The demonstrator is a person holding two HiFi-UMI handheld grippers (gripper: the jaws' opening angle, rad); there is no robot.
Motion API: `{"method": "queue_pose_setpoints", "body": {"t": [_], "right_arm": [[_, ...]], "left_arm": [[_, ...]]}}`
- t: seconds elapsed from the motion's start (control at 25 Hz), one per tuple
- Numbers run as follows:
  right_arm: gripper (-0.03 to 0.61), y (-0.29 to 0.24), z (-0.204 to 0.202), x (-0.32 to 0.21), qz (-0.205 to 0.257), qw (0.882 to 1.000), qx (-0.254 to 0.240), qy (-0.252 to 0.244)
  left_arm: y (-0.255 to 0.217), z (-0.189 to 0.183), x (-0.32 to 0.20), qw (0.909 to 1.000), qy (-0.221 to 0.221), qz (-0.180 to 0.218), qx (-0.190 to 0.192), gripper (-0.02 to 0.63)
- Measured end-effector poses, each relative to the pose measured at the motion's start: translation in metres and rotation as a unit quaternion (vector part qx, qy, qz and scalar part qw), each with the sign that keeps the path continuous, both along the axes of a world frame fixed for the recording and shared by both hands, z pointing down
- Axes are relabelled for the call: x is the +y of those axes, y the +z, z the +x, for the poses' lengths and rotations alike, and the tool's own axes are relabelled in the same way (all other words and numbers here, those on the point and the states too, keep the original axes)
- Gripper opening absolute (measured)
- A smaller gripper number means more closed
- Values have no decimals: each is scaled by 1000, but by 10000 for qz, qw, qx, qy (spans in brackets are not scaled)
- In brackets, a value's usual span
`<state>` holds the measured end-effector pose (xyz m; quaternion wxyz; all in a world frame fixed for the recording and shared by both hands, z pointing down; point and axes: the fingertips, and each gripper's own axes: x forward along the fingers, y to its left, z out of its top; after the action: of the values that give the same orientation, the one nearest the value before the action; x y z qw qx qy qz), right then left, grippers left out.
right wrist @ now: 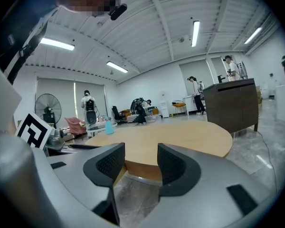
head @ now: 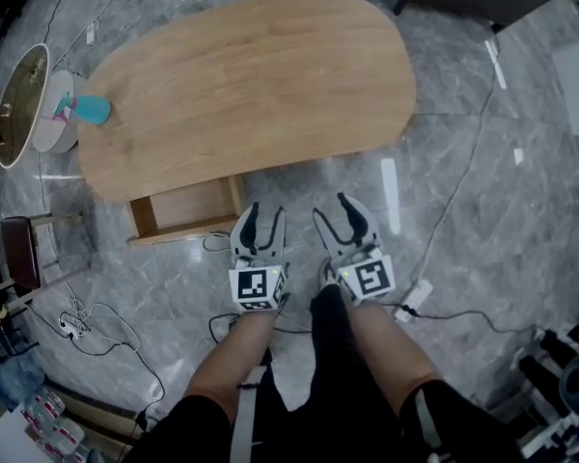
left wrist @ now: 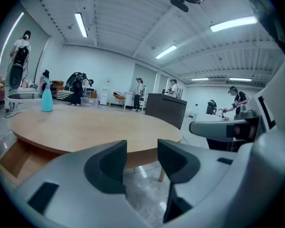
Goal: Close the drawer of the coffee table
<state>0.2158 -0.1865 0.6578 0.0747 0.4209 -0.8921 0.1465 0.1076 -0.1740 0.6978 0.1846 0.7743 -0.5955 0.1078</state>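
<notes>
Drawer (head: 185,208) stood open.
It projected from the bench (head: 241,85) at 7 o'clock; left tongs (head: 265,216) and right tongs (head: 332,210), jaws parted and empty, hovered at its 3 o'clock.

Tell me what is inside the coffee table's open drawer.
The pulled-out light wooden drawer shows only its bare wooden bottom. Its rear is covered by the oval wooden tabletop, so anything there cannot be seen.
</notes>
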Motion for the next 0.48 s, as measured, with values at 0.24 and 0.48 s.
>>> {"method": "queue_pose_setpoints", "body": {"t": [0.24, 0.48], "right_arm": [[195, -41, -10, 6, -67, 9997, -128, -175], [195, -82, -66, 37, 113, 9989, -195, -416]], "left_arm": [[-51, -36, 22, 9994, -285, -63, -164, 184], [-96, -105, 65, 9987, -454, 168, -158, 184]]}}
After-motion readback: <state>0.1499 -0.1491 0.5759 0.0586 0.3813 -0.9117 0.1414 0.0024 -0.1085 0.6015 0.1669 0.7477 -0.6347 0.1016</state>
